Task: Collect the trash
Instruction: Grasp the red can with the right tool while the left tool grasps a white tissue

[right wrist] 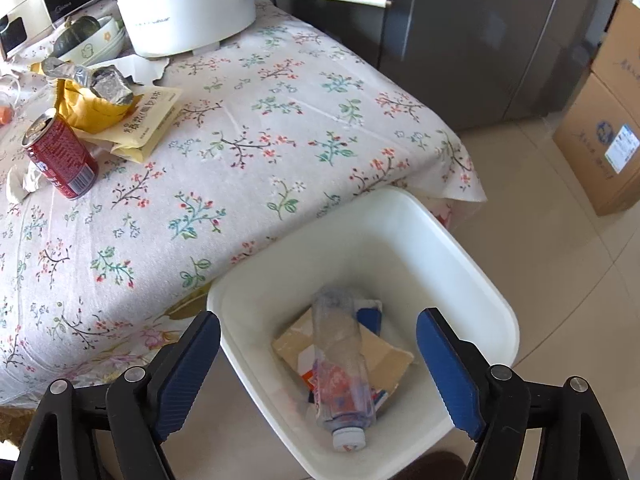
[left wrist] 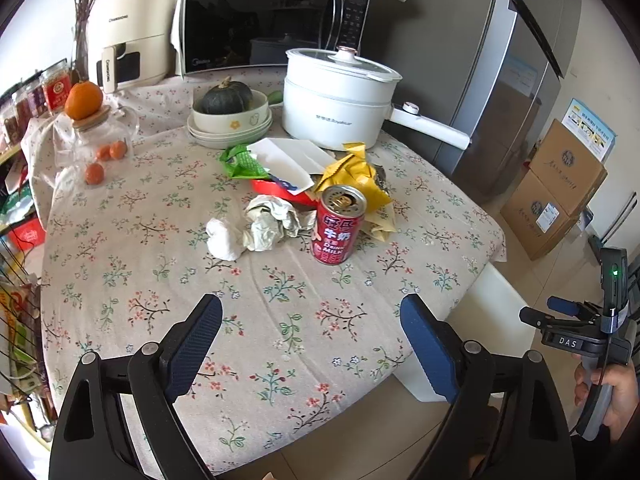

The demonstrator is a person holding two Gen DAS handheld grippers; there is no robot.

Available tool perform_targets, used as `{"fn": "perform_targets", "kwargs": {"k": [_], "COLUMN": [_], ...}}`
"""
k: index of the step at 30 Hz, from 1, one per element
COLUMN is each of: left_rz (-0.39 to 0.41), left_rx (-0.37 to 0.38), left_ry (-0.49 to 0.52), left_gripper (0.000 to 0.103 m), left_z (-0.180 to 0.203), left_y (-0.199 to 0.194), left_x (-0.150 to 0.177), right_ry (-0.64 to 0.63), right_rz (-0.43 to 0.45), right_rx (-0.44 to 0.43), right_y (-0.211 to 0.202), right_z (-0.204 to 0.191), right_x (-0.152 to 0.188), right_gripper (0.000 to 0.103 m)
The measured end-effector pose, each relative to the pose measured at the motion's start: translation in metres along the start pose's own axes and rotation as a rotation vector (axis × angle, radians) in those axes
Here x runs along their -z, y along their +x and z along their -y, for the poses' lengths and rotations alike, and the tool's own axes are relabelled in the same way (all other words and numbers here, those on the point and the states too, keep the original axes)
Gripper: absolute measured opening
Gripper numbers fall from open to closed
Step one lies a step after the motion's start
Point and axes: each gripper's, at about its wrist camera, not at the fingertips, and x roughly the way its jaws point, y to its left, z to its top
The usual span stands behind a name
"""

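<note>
In the left wrist view a red milk can stands upright mid-table beside crumpled paper, a white tissue wad, a yellow wrapper, a green packet and white card. My left gripper hovers open over the near cloth, well short of the can. My right gripper is open above a white bin that stands on the floor at the table corner. Inside lie a clear plastic bottle and cardboard. The can shows far left there.
A white electric pot with a long handle, a bowl holding a dark squash, a glass jar with oranges, a microwave and a cream appliance crowd the table's back. A grey fridge and cardboard boxes stand right.
</note>
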Motion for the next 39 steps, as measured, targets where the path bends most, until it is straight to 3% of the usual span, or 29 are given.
{"fn": "perform_targets", "kwargs": {"k": [11,22,30,39], "left_rz": [-0.004,-0.119,-0.142,-0.14], "left_rx": [-0.091,-0.187,-0.209,-0.207], "left_ry": [-0.084,-0.019,-0.109,-0.113], "left_gripper": [0.094,0.095,0.094,0.094], "left_z": [-0.069,-0.088,-0.12,-0.13], "left_y": [-0.004,0.04,0.054,0.056], "left_x": [0.0,-0.004,-0.018,-0.018], "right_ry": [-0.058,-0.078,-0.112,-0.13], "right_rz": [0.032,0.062,0.058,0.059], "right_rx": [-0.075,-0.137,-0.212,-0.275], "right_y": [-0.003,0.003,0.027,0.064], "right_z": [-0.056,-0.096,-0.151,-0.209], "right_x": [-0.027,-0.062,-0.086,-0.102], "right_gripper": [0.087,0.088,0.088,0.088]}}
